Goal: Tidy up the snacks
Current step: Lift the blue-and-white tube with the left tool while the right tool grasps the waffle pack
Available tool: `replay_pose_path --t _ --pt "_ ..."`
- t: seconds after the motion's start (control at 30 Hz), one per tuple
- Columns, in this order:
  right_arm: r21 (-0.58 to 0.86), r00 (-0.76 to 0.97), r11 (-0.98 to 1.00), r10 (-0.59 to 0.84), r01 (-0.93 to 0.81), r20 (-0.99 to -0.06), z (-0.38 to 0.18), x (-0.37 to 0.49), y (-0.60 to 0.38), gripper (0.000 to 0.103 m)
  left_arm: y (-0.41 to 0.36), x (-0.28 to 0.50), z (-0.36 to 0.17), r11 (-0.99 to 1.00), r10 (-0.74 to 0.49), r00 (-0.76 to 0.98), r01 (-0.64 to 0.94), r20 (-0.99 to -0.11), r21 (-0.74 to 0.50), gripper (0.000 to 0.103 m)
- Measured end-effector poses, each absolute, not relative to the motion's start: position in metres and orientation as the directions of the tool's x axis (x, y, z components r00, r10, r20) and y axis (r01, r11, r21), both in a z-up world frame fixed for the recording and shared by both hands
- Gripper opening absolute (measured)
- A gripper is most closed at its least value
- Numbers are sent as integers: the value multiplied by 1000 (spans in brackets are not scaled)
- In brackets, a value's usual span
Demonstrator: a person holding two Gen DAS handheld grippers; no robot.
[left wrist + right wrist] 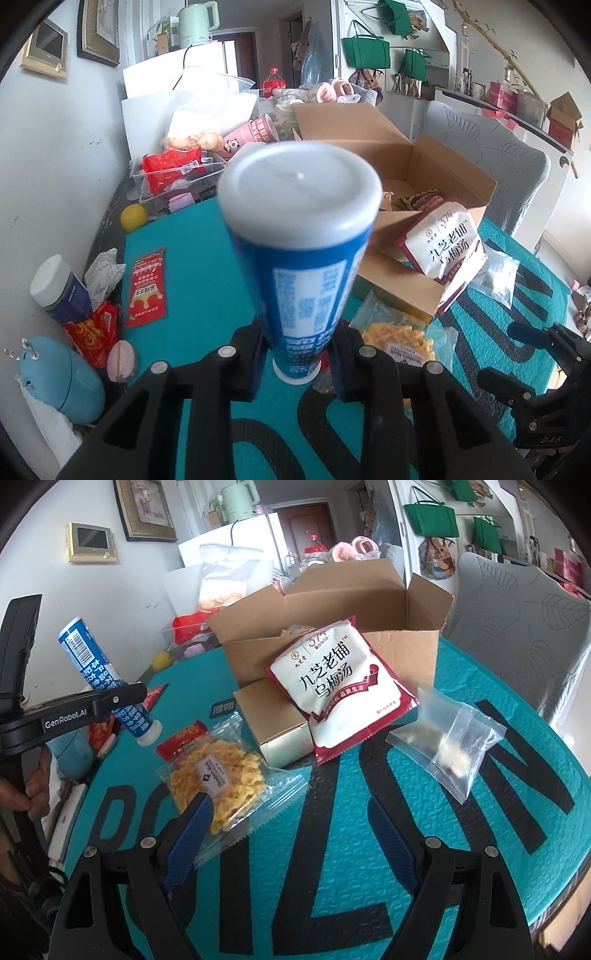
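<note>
Blue white-capped tube (295, 236) tilted off the teal mat (207, 258), beside noodle packet (218, 779)

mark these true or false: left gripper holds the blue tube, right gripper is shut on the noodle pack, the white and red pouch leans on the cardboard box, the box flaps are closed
1. The left gripper holds the blue tube. True.
2. The right gripper is shut on the noodle pack. False: its jaws stand open, gripping nothing.
3. The white and red pouch leans on the cardboard box. True.
4. The box flaps are closed. False: they stand open.
</note>
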State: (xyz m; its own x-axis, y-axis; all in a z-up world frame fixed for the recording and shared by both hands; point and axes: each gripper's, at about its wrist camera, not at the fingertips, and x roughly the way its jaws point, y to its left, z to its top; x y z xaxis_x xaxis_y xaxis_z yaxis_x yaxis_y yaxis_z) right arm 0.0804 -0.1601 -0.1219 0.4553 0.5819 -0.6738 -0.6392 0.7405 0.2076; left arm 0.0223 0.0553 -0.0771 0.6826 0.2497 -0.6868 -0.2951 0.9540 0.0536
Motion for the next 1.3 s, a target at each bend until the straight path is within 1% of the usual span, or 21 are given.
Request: replay_pose_path --t 0.13,0.3,0.37,0.57,0.7,0.9,1.0,1.1,1.2,1.3 --pt "208 423 714 595 -669 -683 -125 76 -157 86 42 9 -84 955 261 661 -281 -704 90 28" --pt "177 381 669 597 -721 -706 -133 79 -140 87 35 -2 -101 960 231 626 -270 -745 72 28" --pt "162 366 649 598 -743 -713 -135 83 -129 94 35 -6 -106 958 239 614 -276 -752 79 28" --pt "172 303 594 612 -786 -731 -142 102 -98 94 41 -12 -116 955 238 591 -287 -771 74 28" --pt "155 259 556 593 -816 -763 -148 109 -77 94 45 -14 -118 958 227 602 -281 -765 63 28" --pt "156 226 520 596 -840 -770 -148 108 -67 95 39 -12 -121 960 245 620 -261 -745 98 28" --pt "180 209 514 609 -838 -765 -147 109 -70 95 44 -8 -128 962 226 598 -262 -769 79 28" --pt "197 189 496 624 -846 -758 -145 107 -74 95 53 -7 -138 963 182 577 -270 -796 25 28" --pt "180 177 466 624 -866 -761 -144 103 -71 101 54 -10 -139 962 183 585 -273 -790 21 28" --pt "138 176 430 613 -892 -770 -144 95 -62 103 55 -11 -140 962 180 587 -272 -789 17 28"
